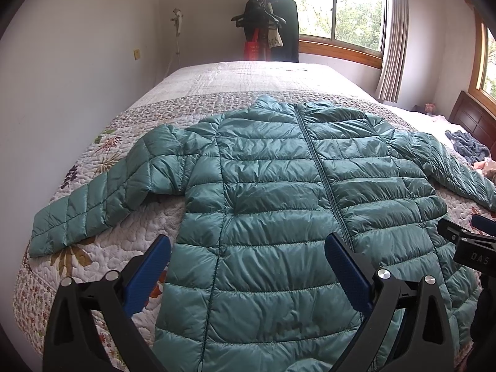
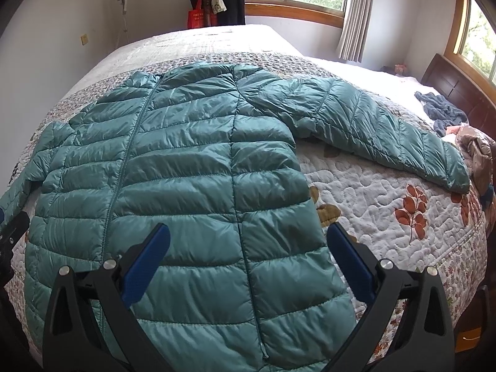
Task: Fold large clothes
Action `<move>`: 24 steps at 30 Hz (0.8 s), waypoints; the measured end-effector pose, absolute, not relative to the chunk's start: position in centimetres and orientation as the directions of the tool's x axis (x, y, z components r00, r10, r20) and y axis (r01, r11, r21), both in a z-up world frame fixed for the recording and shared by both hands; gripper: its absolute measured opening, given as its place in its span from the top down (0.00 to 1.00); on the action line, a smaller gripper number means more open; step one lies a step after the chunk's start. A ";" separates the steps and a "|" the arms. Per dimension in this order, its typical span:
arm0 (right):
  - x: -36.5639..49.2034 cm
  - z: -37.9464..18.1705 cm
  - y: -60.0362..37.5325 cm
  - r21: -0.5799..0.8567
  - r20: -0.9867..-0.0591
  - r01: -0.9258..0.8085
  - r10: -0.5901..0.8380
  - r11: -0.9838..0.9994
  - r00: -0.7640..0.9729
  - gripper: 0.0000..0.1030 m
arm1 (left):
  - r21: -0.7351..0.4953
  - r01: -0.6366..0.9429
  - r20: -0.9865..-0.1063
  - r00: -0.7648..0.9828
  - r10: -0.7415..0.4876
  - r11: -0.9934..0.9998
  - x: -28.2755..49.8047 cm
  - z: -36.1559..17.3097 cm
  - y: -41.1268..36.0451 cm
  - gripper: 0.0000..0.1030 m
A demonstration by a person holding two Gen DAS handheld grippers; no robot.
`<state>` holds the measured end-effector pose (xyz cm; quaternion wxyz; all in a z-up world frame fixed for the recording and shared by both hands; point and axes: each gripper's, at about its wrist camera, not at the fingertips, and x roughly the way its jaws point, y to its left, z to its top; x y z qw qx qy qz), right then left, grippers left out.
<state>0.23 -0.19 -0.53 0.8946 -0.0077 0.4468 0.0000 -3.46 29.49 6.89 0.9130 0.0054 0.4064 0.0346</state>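
A teal quilted puffer jacket [image 1: 279, 192] [image 2: 173, 170] lies flat on the bed, zipped, collar away from me, both sleeves spread out to the sides. Its left sleeve [image 1: 93, 198] reaches toward the bed's left edge; its right sleeve [image 2: 372, 124] stretches toward the headboard side. My left gripper [image 1: 248, 245] hovers open above the lower left part of the jacket, with nothing between its blue pads [image 1: 148, 276]. My right gripper [image 2: 248, 232] is open too, above the jacket's lower right side near its side edge. The right gripper's tip [image 1: 468, 238] shows at the edge of the left wrist view.
The bed carries a floral quilt [image 2: 387, 204] [image 1: 102, 260]. Blue-grey cloth [image 2: 443, 111] and other fabric [image 2: 477, 152] lie near the wooden headboard [image 2: 458, 93]. A coat rack with dark clothes and a red bag [image 1: 266, 28] stands past the bed's far end, next to the windows.
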 end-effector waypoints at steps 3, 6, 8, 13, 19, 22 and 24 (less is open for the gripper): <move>0.2 -0.5 -0.2 -0.016 -0.798 -0.006 -0.009 1.000 0.603 0.03 | 0.039 -0.059 -0.741 0.668 0.068 0.998 -3.5 6.9 29.5 0.04; 0.2 -0.4 -0.1 -0.017 -0.798 -0.006 -0.010 1.000 0.603 0.03 | 0.038 -0.059 -0.741 0.668 0.068 0.998 -3.5 6.9 29.4 0.04; 0.2 -0.4 -0.2 -0.016 -0.798 -0.006 -0.009 1.000 0.603 0.03 | 0.039 -0.058 -0.741 0.668 0.068 0.998 -3.5 7.0 29.4 0.04; 0.2 -0.3 -0.1 -0.016 -0.797 -0.007 -0.008 1.000 0.604 0.03 | 0.040 -0.059 -0.741 0.668 0.069 0.997 -3.5 7.0 29.4 0.04; 0.3 -0.3 -0.1 -0.015 -0.796 -0.005 -0.009 1.000 0.605 0.03 | 0.040 -0.059 -0.741 0.668 0.069 0.997 -3.5 7.0 29.4 0.04; 0.3 -0.3 -0.2 -0.017 -0.796 -0.005 -0.010 1.000 0.605 0.03 | 0.040 -0.059 -0.741 0.668 0.069 0.997 -3.5 7.0 29.3 0.04; 0.3 -0.3 -0.2 -0.015 -0.796 -0.006 -0.008 1.000 0.605 0.03 | 0.040 -0.059 -0.740 0.669 0.069 0.997 -3.5 7.0 29.3 0.04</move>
